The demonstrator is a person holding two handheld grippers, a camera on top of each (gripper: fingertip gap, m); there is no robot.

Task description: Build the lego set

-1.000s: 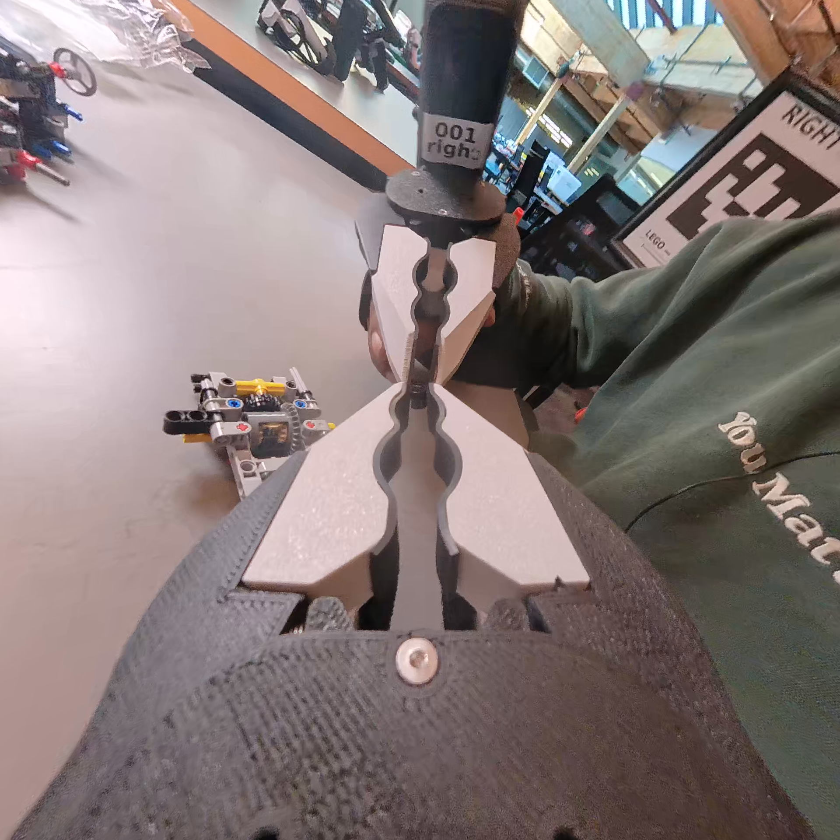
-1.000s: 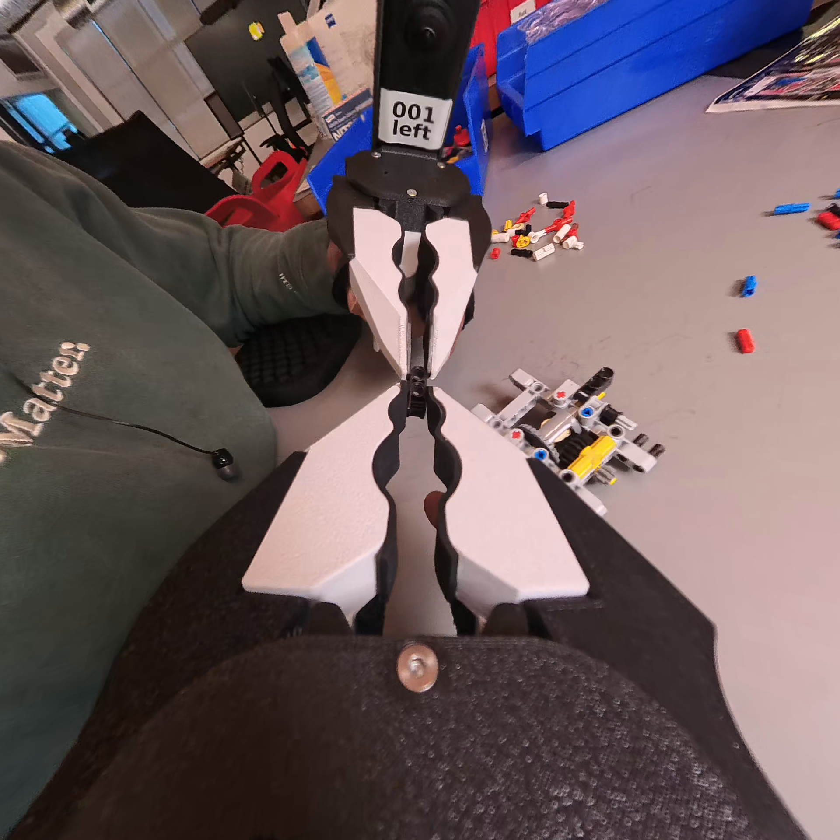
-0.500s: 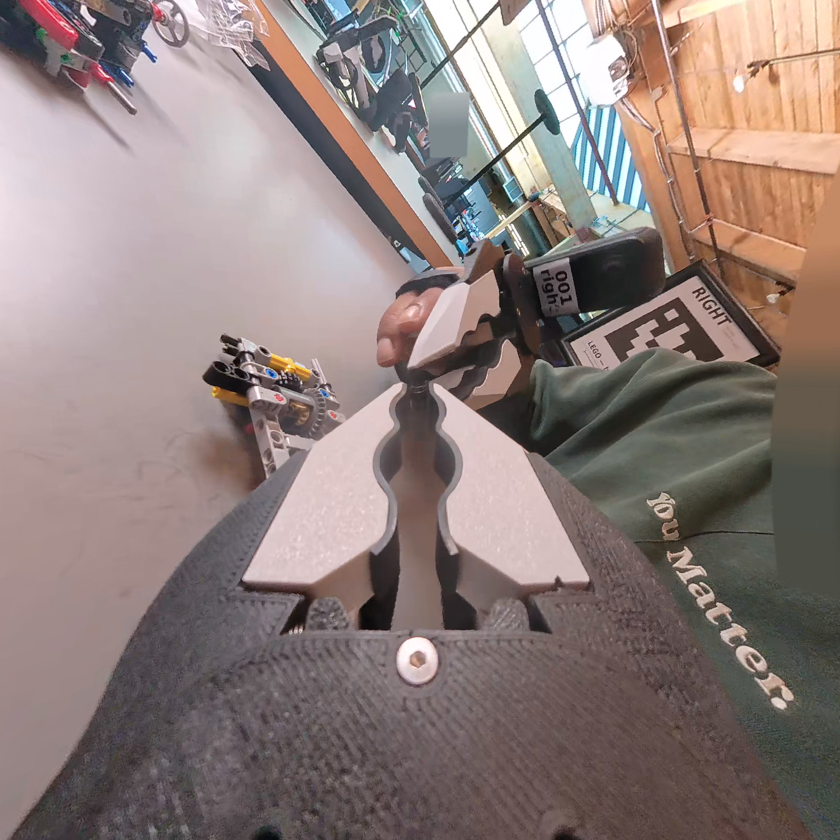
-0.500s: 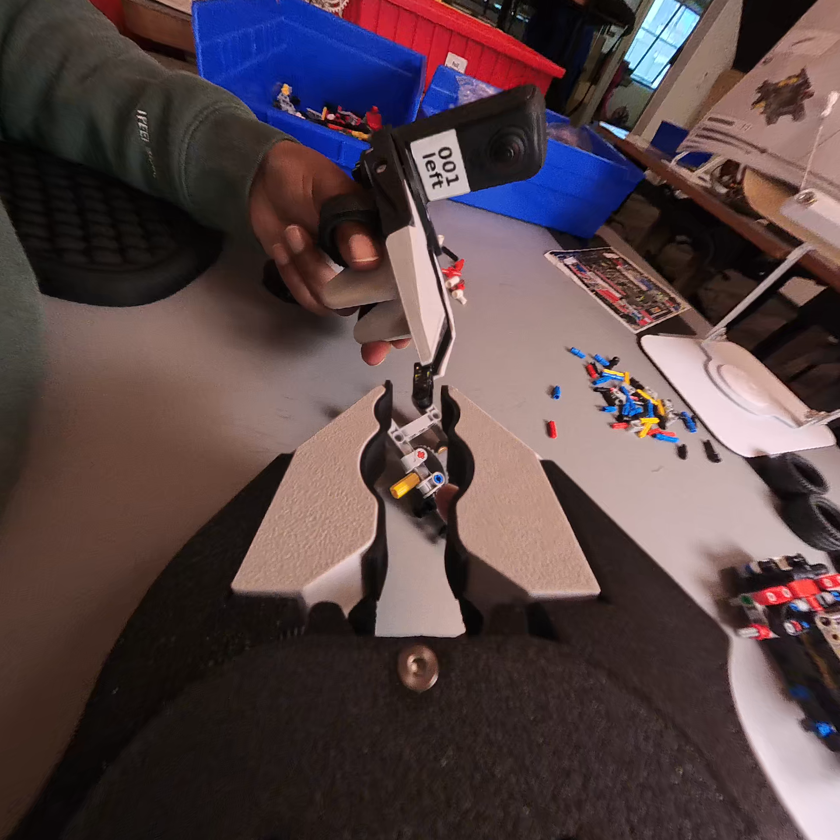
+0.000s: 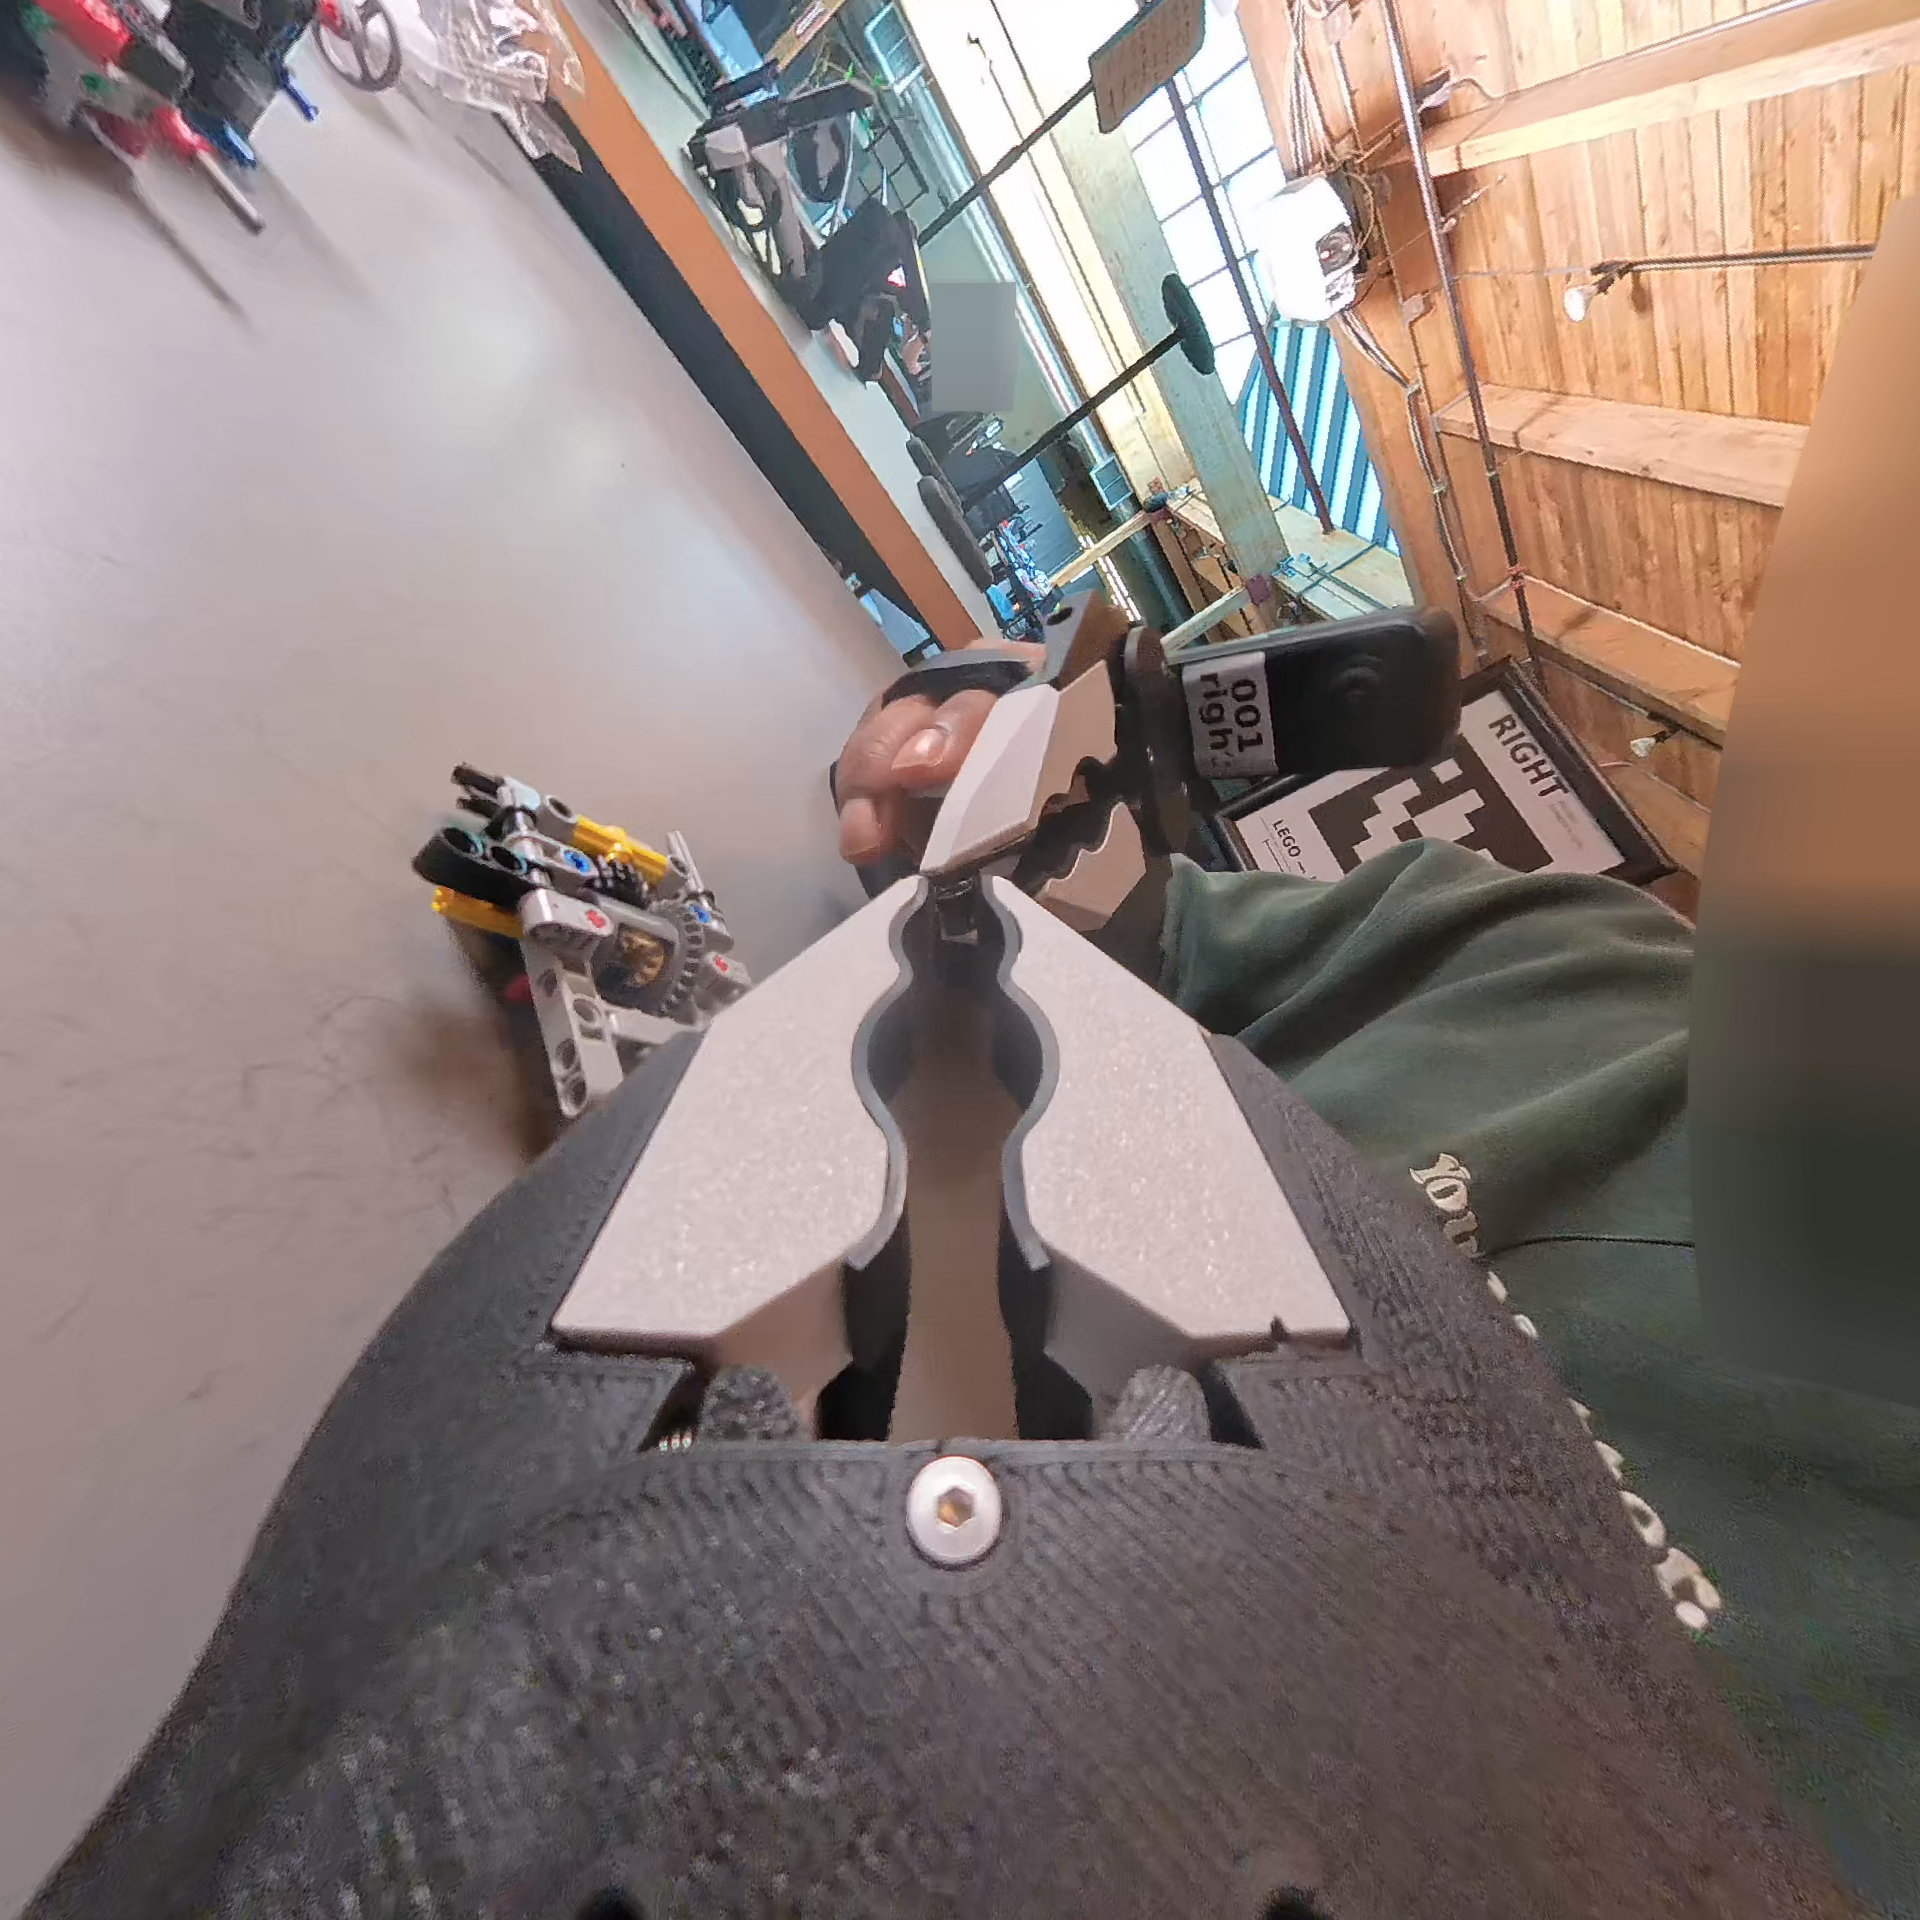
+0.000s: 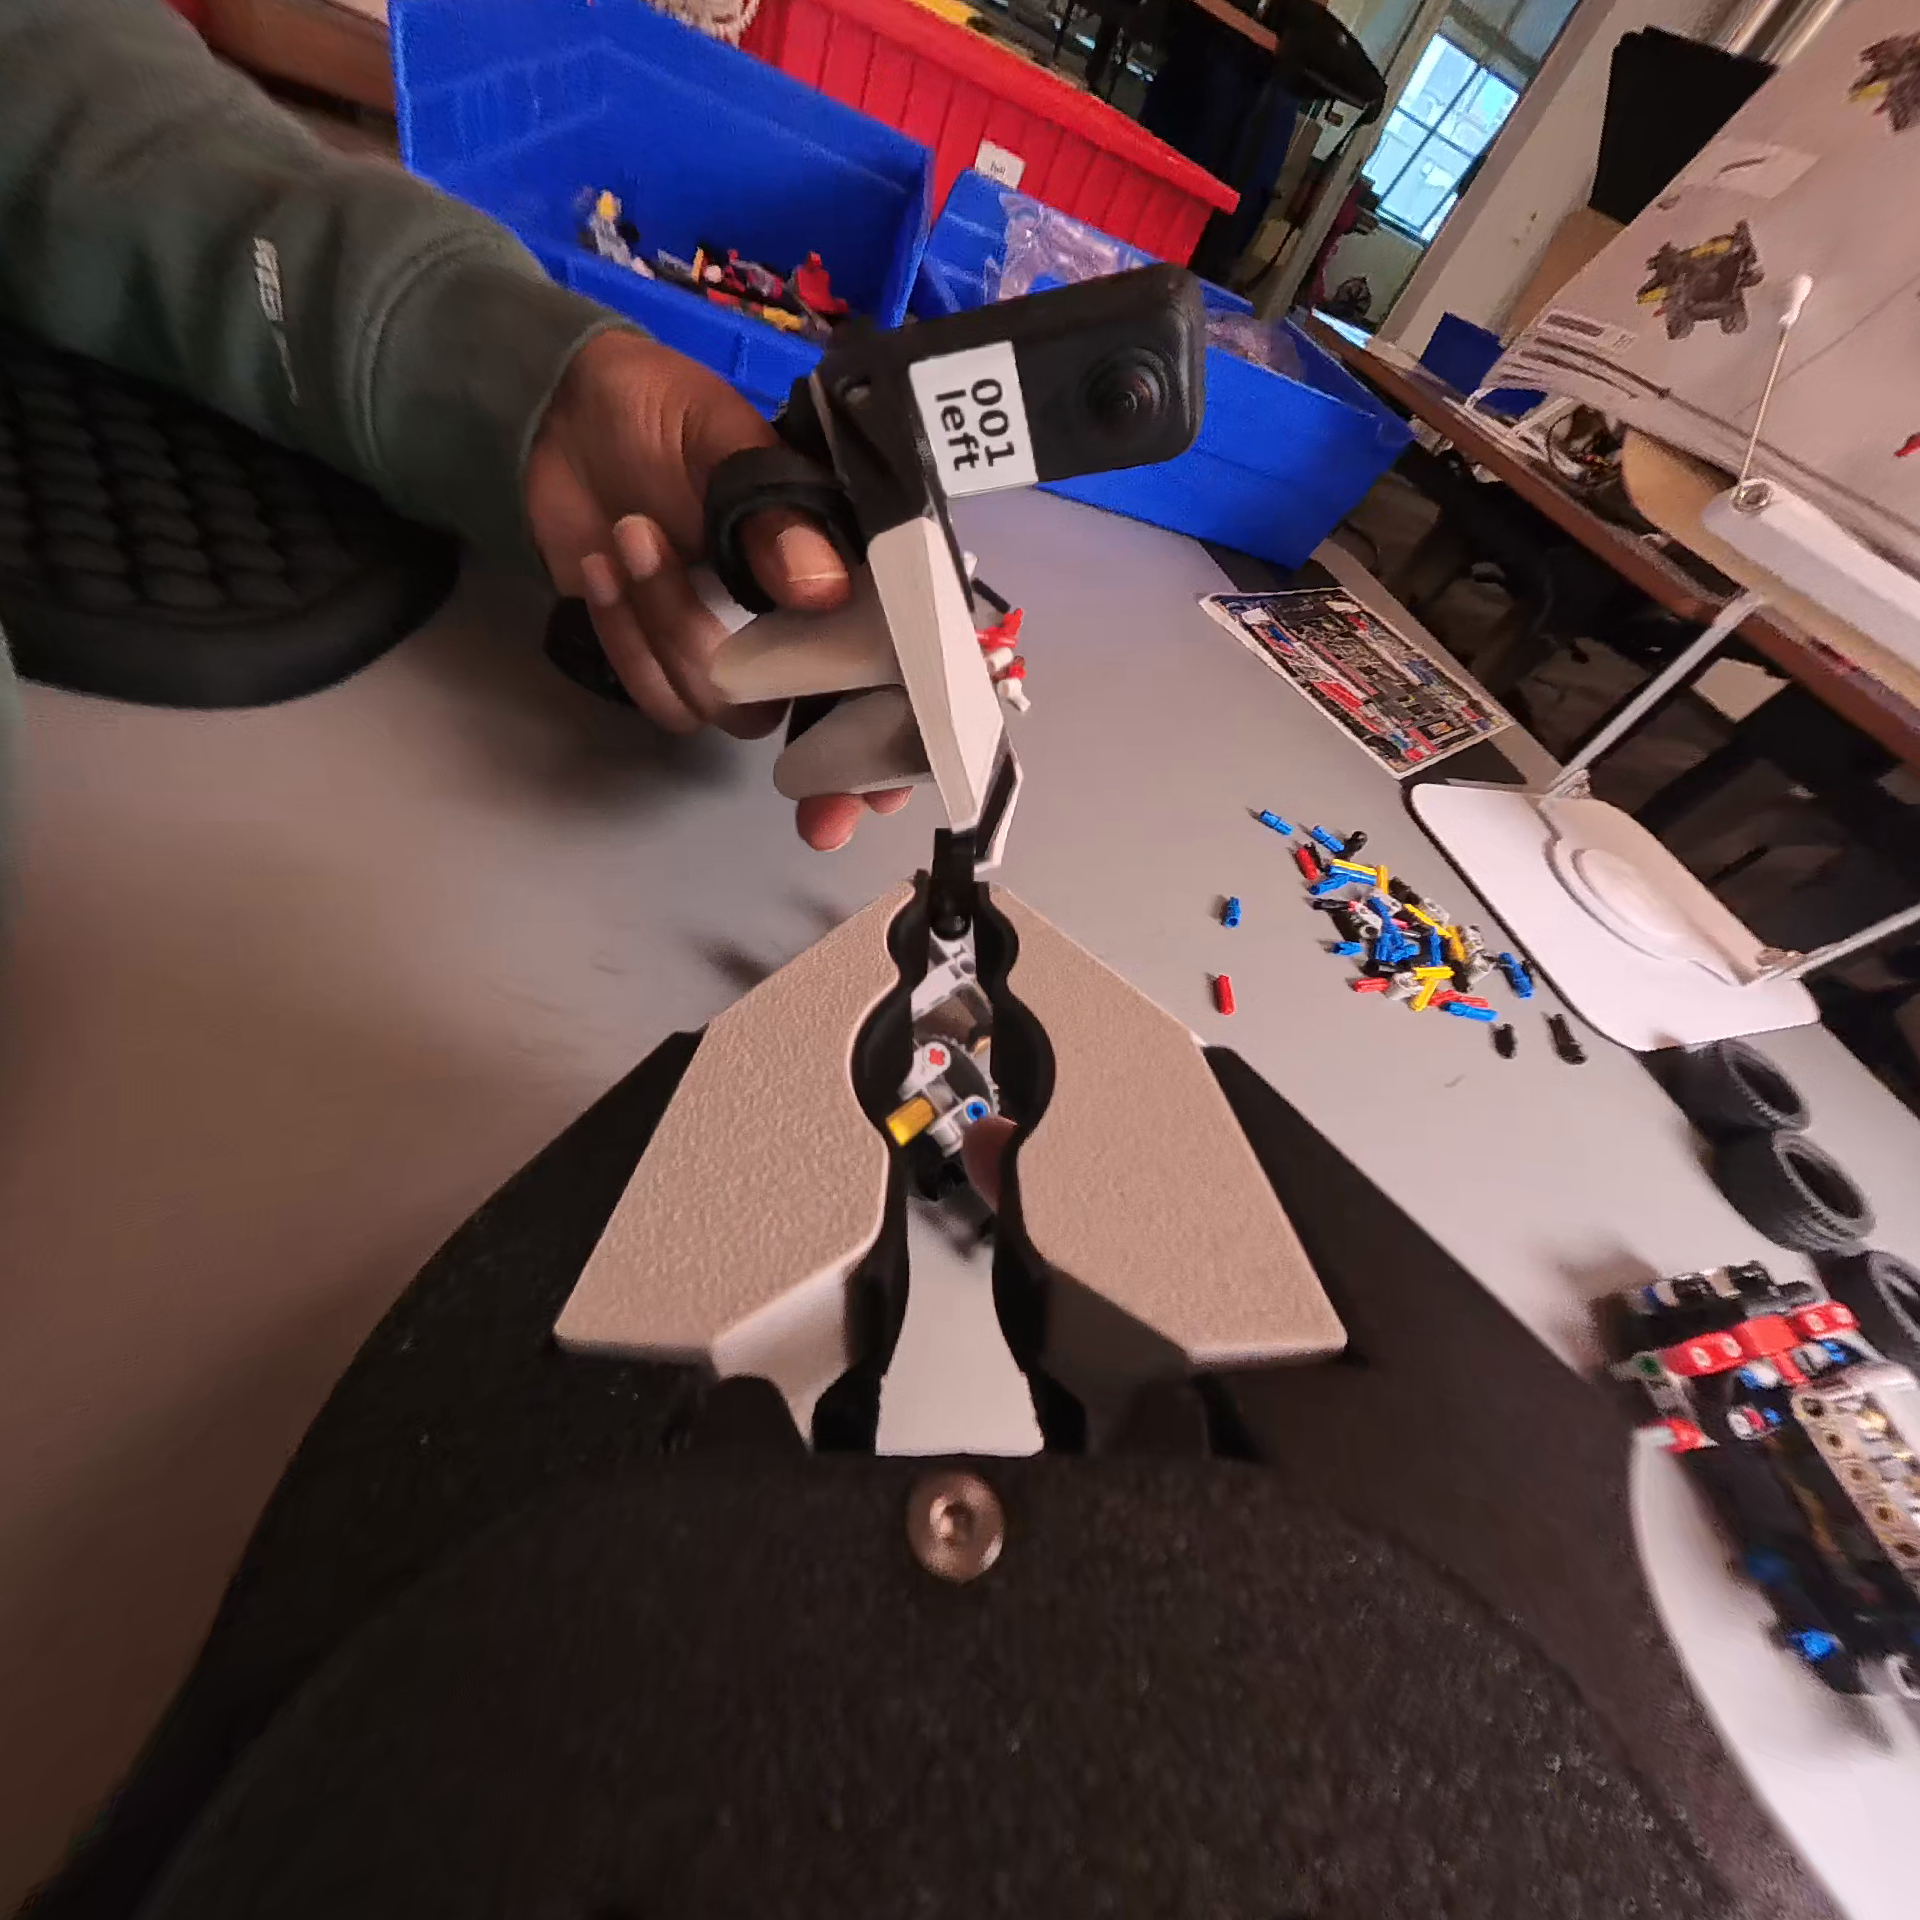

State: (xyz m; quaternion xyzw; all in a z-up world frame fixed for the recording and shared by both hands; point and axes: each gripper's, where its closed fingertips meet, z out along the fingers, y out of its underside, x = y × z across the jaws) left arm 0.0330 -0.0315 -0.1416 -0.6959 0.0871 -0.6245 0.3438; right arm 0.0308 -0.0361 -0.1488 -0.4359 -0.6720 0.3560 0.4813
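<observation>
Above a grey table [image 6: 1143,790], we bring two handheld grippers tip to tip over a small black lego piece [image 6: 951,883]. Our left gripper [image 5: 956,896] has its jaws clenched on that piece, and our right gripper [image 6: 954,902] pinches the same piece from the opposite side, its jaws nearly closed around it.

On the table beneath the tips sits the partly built lego assembly [image 5: 592,914], grey with yellow, blue and red parts and a dark gear; in the right wrist view it shows only through the gap between our fingers [image 6: 940,1091]. The broad grey fingers [image 5: 769,1122] and black gripper bodies block much of the near table in both views, and a green sleeve [image 5: 1455,1039] fills the right side of the left wrist view.

To the right, loose pins and connectors [image 6: 1403,935] in blue, yellow, red and black lie scattered, with a single red pin [image 6: 1223,990] and a blue one [image 6: 1230,911] lying apart from them. Nearby are a printed sheet [image 6: 1351,675], a white stand base [image 6: 1621,935], black tyres [image 6: 1787,1153] and a larger black-and-red model [image 6: 1787,1434], blurred at the frame edge.

At the table's far edge stand blue bins [image 6: 665,156]; one holds a jumble of small coloured parts [image 6: 727,265]. A red bin [image 6: 997,114] stands behind them; we cannot see its contents.
</observation>
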